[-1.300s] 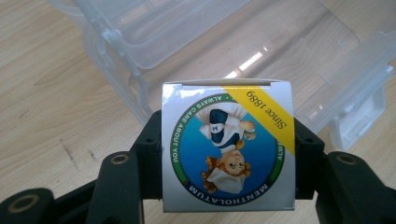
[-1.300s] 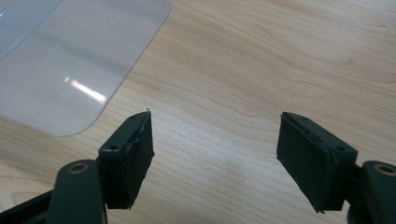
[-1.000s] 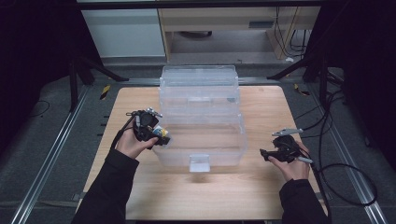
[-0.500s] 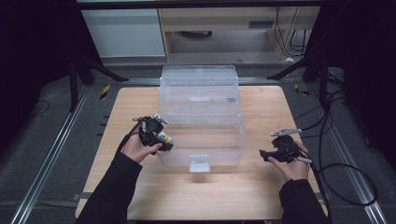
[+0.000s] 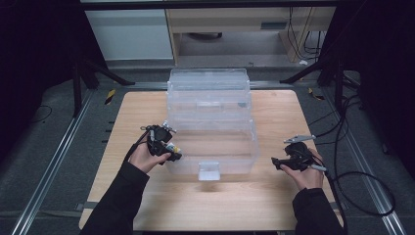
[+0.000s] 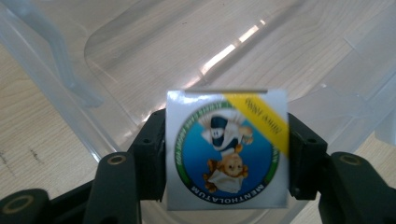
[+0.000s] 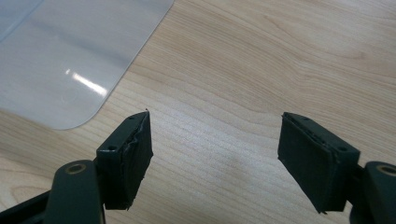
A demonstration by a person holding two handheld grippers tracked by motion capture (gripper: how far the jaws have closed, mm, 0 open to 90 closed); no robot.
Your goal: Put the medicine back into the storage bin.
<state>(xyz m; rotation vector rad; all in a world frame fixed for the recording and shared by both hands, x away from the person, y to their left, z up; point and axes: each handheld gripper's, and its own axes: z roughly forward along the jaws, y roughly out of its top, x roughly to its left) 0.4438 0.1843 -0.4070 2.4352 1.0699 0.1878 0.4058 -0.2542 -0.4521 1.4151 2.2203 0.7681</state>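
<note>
Moved L gripper (image 5: 172, 152) fwd to clear bin's (image 5: 213, 128) near-left rim w/ small Mentholatum box (image 6: 227, 149) clamped in its jaws; placing step, next needs release over bin; R gripper (image 7: 215, 158) jaws apart, idle on table (image 5: 137, 117).

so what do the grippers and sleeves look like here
Both grippers are black: the left gripper and right gripper each have two flat, blocky black jaws on arms with brass-coloured pivot rivets. Black cables trail from them. The right one carries a grey plate on top. The person wears dark long sleeves.

black sleeves (image 5: 117, 200) (black grippers (image 5: 161, 142))
</note>
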